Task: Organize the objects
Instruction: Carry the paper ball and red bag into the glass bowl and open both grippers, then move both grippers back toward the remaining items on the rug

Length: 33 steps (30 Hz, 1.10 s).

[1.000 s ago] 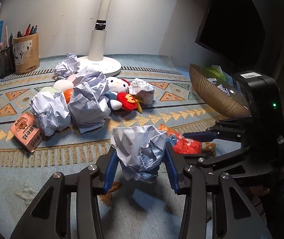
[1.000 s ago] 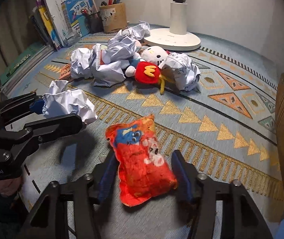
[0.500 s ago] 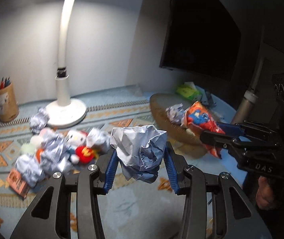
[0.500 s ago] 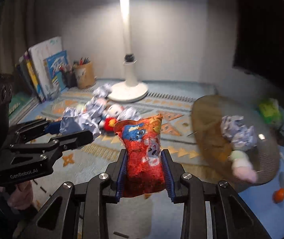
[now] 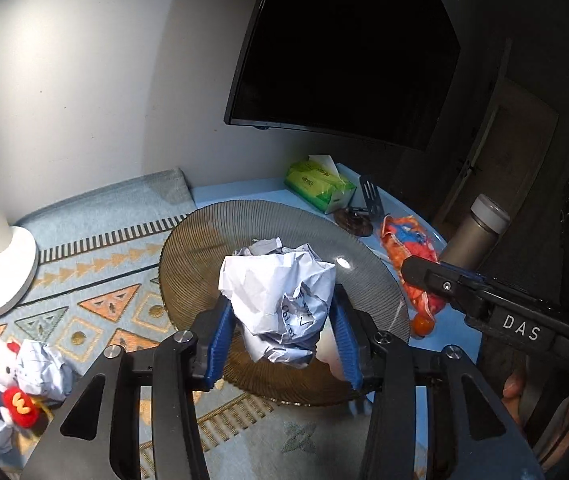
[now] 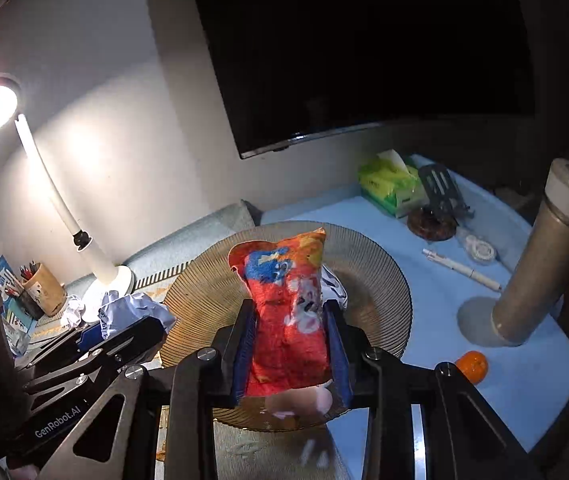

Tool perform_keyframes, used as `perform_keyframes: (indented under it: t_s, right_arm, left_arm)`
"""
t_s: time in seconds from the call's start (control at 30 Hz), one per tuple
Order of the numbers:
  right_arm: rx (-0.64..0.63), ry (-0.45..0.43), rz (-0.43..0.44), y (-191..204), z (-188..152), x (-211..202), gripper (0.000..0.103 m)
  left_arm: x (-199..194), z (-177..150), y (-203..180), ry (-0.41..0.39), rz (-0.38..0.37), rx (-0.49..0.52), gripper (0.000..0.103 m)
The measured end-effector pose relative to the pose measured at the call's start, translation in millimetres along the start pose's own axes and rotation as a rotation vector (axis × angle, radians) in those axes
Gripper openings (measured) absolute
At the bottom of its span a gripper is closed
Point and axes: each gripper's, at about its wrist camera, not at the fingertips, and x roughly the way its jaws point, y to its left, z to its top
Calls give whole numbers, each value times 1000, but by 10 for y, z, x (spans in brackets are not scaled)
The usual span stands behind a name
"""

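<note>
My left gripper [image 5: 280, 340] is shut on a crumpled paper ball [image 5: 280, 300] and holds it above the ribbed brown glass plate [image 5: 192, 264]. Another paper ball [image 5: 264, 246] lies in the plate behind it. My right gripper [image 6: 290, 346] is shut on a red snack bag [image 6: 288, 312] and holds it upright over the same plate [image 6: 376, 280]. In the left wrist view the right gripper [image 5: 436, 280] with the bag [image 5: 404, 240] is at the plate's right side. In the right wrist view the left gripper [image 6: 124, 334] with its paper ball [image 6: 132, 310] is at the plate's left.
A plush cat [image 5: 0, 364] and paper balls [image 5: 40, 368] lie on the patterned mat at left near the white lamp base [image 5: 0, 276]. A green tissue box [image 6: 388, 184], a pen [image 6: 460, 270], a steel flask [image 6: 540, 268] and a small orange [image 6: 472, 366] are to the right. A pencil cup [image 6: 40, 288] stands far left.
Both grippers have lifted their loads off the mat and carried them right, to above the plate. The toy pile has dropped away to the left.
</note>
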Motion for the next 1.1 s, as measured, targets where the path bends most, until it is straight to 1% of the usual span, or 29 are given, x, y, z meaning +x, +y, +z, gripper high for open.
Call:
perform_keyframes:
  t_s: [0.03,0.07,0.1,0.17,0.23,0.33,0.43,0.53,0.6,0.7,0.73,0.77,0.8,0.87,0.97,1.03,1.1]
  right_arm:
    - [9,15,5,-37,23,79,36]
    - [19,29,10,-82,26,144,42]
    - [31,34,12,-120,35,185,43]
    - [43,42,10,-169,27,223,43]
    - [45,43,28,-174,-18,183,43]
    - [25,40,68,-83,-108,98,43]
    - [-25,33,132,197,-242,-75,44]
    - [-105,11,220,633,-383,-297,44]
    - [-160,4,281,955,-445,-390,45]
    - [-215,16,364,1409,-608,-374,47]
    - [-223,28,384,1542,-687,-325,47]
    - [-231,50,402,1667,-770,-242,47]
    - [-243,75,416,1790,-864,-134,47]
    - [-269,109,414,2011,-1081,83,47]
    - [-287,176,451,2218,-1370,418,47]
    - [-322,187,429,2316,-1507,555,47]
    - [-356,182,421,2368,-1594,614,47]
  left_arm:
    - [38,8,2,2,-11,-10,64]
    - [49,13,3,0,-17,-23,77]
    - [39,16,16,-8,-19,-34,78]
    - [-15,-6,43,0,-29,-31,78]
    - [-122,-57,97,-3,-10,-17,78]
    - [-438,-188,267,-21,18,-33,78]
    - [-909,-336,491,-63,56,-73,78]
    - [-1460,-478,717,-119,136,-93,78]
    - [-1809,-590,872,-159,215,-113,80]
    - [-2208,-782,1182,-170,408,-152,80]
    - [-2305,-875,1299,-178,461,-166,80]
    - [-2380,-966,1425,-181,493,-181,80]
    - [-2428,-1069,1553,-175,516,-202,80]
    - [-2439,-1280,1804,-146,576,-240,80]
    - [-2272,-1564,2043,-99,626,-246,80]
    - [-2182,-1711,2154,-78,624,-240,80]
    - [-2121,-1786,2252,-67,621,-267,80]
